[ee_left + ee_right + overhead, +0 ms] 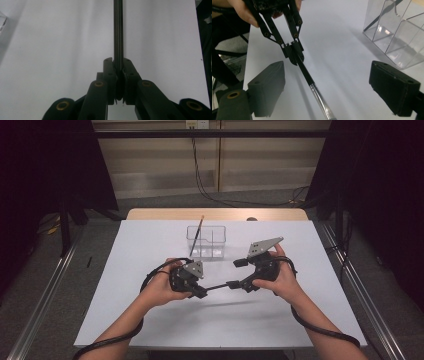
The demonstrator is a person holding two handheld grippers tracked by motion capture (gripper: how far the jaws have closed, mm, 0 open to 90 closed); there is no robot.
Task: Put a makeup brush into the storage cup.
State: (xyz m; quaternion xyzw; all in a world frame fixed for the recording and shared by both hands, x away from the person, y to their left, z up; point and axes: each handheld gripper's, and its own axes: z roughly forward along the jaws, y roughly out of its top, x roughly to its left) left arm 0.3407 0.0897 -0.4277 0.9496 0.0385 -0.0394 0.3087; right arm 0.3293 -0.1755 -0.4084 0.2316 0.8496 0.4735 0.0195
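1. Pen (312, 79) tip end is cut off at the right gripper view's bottom edge.
2. Left hand-held gripper (199, 291) clamps the pen, held level above the desk (150, 320).
3. Right hand-held gripper (239, 273) is wide, jaws either side of the pen.
4. Clear organizer (206, 241) sits behind, holding a pencil (196, 235).

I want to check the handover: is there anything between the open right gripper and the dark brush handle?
Nothing visible. The brush handle, clamped in the left gripper, already passes between the right gripper's open jaws, over bare table.
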